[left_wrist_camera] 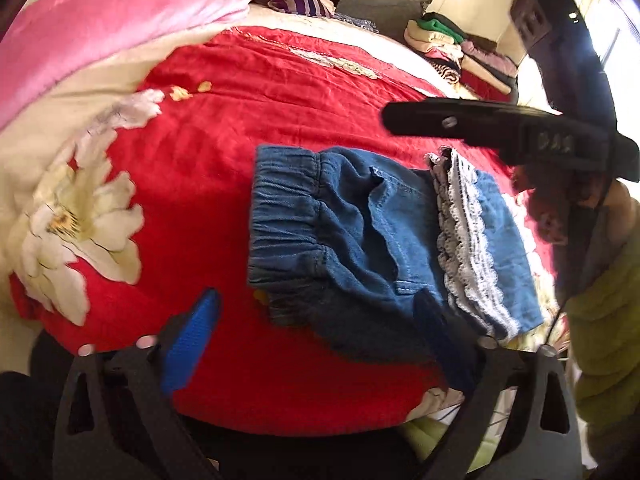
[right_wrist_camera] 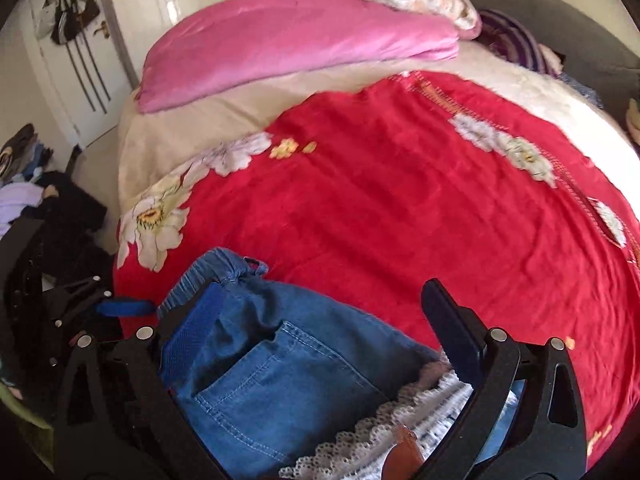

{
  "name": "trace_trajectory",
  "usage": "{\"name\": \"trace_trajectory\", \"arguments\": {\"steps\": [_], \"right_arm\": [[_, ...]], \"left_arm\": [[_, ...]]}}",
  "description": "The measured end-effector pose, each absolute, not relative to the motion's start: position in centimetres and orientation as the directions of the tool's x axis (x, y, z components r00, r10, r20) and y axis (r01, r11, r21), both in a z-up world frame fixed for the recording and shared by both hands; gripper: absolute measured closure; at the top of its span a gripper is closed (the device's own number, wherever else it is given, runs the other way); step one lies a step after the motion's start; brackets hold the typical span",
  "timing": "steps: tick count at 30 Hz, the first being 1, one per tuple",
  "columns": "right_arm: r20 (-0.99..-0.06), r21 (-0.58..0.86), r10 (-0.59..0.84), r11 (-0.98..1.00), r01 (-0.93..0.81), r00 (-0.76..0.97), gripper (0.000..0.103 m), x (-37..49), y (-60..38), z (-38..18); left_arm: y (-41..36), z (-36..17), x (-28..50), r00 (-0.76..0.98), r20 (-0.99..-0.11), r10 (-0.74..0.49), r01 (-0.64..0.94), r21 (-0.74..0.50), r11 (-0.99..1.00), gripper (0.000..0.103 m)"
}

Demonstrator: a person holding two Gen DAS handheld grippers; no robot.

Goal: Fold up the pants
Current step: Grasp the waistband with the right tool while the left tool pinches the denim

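Both grippers angled down, left gripper (left_wrist_camera: 320, 328) and right gripper (right_wrist_camera: 332, 312) jaws apart over folded pants (left_wrist_camera: 360, 232)

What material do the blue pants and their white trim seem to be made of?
The blue pants look like soft denim: matte woven cloth with pale contrast stitching around the pocket and a gathered elastic waistband. The white trim looks like cotton lace, with scalloped edges and small openwork holes; the fibre itself cannot be told.

1. Left wrist view: taken close above the bed, angled steeply down; folded pants (left_wrist_camera: 360, 232) are seen ahead.
2. Right wrist view: closer still, angled down over the pants (right_wrist_camera: 280, 380).
3. Shared: pants, red bedspread (left_wrist_camera: 224, 128), pink blanket (right_wrist_camera: 280, 40).
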State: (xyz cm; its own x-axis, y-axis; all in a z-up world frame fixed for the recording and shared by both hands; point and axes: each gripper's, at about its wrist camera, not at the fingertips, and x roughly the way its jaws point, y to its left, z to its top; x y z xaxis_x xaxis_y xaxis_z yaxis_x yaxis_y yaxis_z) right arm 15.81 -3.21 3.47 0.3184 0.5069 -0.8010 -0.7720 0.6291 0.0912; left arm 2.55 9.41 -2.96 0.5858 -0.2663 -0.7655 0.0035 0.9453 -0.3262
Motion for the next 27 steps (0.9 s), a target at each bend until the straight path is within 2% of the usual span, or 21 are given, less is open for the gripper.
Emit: {"name": "trace_trajectory", "arguments": {"steps": [5,10,16,17,18,20,23,25,27], "right_arm": [[-0.831,0.13,0.506,0.582,-0.803,0.232,0.009,16.3,-1.5,1.7],[-0.848,0.199,0.516,0.522,-0.829,0.122,0.009,16.6,0.7,-0.2],[-0.866,0.215,0.498,0.463,-0.86,0.051,0.011,15.9,3.0,-2.2],[-0.866,0.221,0.498,0.457,-0.861,0.042,0.021,15.9,3.2,-2.4],[-0.868,0.23,0.496,0.446,-0.865,0.025,0.026,15.7,3.5,-2.9],[-0.863,0.246,0.506,0.418,-0.875,-0.001,0.058,15.4,3.6,-3.1],[-0.862,0.219,0.507,0.385,-0.896,0.007,0.072,14.5,3.3,-2.6],[-0.839,0.232,0.544,0.382,-0.895,0.015,0.077,14.2,2.1,-1.4],[-0.813,0.255,0.582,0.382,-0.888,0.018,0.08,14.2,0.5,-0.2]], "left_arm": [[9.3,-4.6,3.4,0.55,-0.774,-0.315,0.004,-0.374,0.927,0.053],[9.7,-5.5,3.8,0.542,-0.774,-0.327,-0.011,-0.396,0.918,0.054],[9.9,-5.7,3.8,0.543,-0.774,-0.326,-0.012,-0.395,0.918,0.052],[9.9,-5.7,3.9,0.543,-0.774,-0.326,-0.012,-0.395,0.919,0.052],[9.9,-5.7,3.9,0.543,-0.774,-0.326,-0.013,-0.395,0.918,0.052],[10.0,-5.7,3.9,0.541,-0.774,-0.329,-0.016,-0.4,0.916,0.051],[10.1,-5.8,3.9,0.538,-0.774,-0.334,-0.018,-0.407,0.913,0.048],[9.9,-5.5,3.8,0.543,-0.775,-0.325,-0.013,-0.394,0.919,0.046],[9.7,-4.9,3.5,0.554,-0.772,-0.312,-0.005,-0.378,0.926,0.038]]}}
